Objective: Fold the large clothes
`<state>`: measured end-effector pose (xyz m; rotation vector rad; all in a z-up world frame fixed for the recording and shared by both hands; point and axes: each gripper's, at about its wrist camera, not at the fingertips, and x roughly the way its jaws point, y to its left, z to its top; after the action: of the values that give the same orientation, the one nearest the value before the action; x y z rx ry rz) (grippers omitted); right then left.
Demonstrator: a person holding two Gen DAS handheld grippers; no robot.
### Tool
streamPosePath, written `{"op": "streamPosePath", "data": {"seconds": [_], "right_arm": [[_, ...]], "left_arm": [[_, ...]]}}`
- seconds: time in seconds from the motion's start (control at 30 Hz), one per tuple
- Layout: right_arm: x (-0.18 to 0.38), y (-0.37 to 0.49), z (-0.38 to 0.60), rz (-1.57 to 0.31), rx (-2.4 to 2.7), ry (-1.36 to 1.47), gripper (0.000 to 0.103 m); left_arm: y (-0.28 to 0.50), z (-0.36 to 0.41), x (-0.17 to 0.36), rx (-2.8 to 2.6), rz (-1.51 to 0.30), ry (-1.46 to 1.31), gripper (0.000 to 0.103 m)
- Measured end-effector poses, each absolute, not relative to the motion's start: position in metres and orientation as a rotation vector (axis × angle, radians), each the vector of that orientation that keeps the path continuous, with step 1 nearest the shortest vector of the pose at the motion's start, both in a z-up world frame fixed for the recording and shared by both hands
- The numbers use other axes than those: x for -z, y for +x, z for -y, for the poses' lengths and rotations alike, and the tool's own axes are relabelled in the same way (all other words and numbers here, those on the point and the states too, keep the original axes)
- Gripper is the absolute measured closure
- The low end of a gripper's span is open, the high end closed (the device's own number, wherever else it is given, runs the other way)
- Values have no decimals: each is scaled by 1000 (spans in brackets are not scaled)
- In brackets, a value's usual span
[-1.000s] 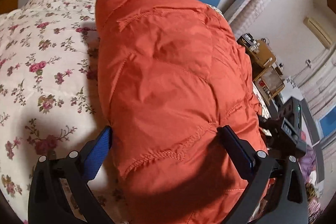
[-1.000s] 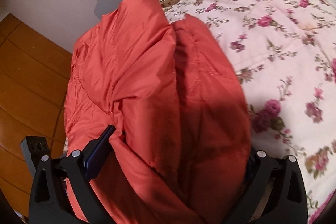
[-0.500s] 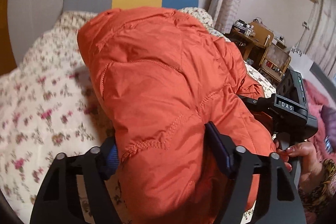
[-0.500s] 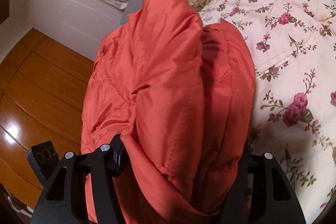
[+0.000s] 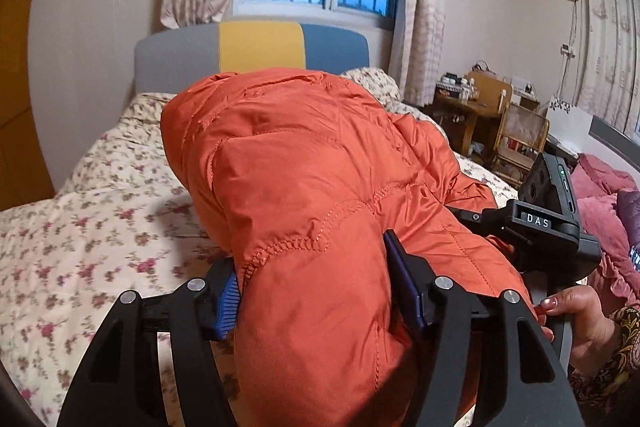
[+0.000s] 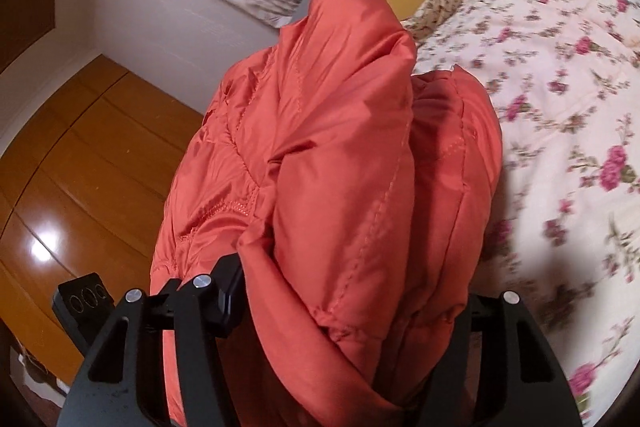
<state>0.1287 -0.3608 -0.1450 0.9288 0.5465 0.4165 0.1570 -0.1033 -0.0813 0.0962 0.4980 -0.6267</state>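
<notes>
A puffy orange quilted jacket (image 5: 312, 167) is bunched up above a floral bed quilt (image 5: 80, 227). My left gripper (image 5: 312, 279) has a thick fold of it between its blue pads (image 5: 226, 301); the jaws are still closing and both pads press into the fabric. In the right wrist view the same jacket (image 6: 340, 147) fills the centre, and my right gripper (image 6: 352, 299) is shut on another thick bundle of it. Its right fingertip is hidden by the cloth. The jacket hangs partly off the bed's edge, over the floor.
The bed has a grey, yellow and blue headboard (image 5: 256, 47) under a barred window. A wooden floor (image 6: 80, 167) lies beside it. A small wooden table and chair (image 5: 480, 115) stand at the right, near pink bedding (image 5: 600, 195). A person's hand (image 5: 576, 323) holds the other gripper's handle.
Both grippers have narrowed onto the jacket's folds and risen with it. The left view has tilted up and levelled, bringing the window and room into sight.
</notes>
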Motion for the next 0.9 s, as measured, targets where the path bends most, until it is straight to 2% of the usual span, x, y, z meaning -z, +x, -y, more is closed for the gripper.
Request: {"op": "streamPosePath", "data": {"seconds": [0.23, 0.5, 0.83, 0.9], "right_arm": [[124, 150, 308, -559, -485, 872, 42], [127, 204, 236, -628, -578, 819, 42], [157, 274, 143, -756, -626, 691, 42], [170, 284, 136, -798, -599, 657, 35]], "left_arm": [[137, 47, 68, 543, -440, 60, 40], [125, -23, 70, 416, -434, -15, 40], [141, -107, 111, 244, -480, -102, 40], [143, -112, 126, 216, -496, -89, 37]]}}
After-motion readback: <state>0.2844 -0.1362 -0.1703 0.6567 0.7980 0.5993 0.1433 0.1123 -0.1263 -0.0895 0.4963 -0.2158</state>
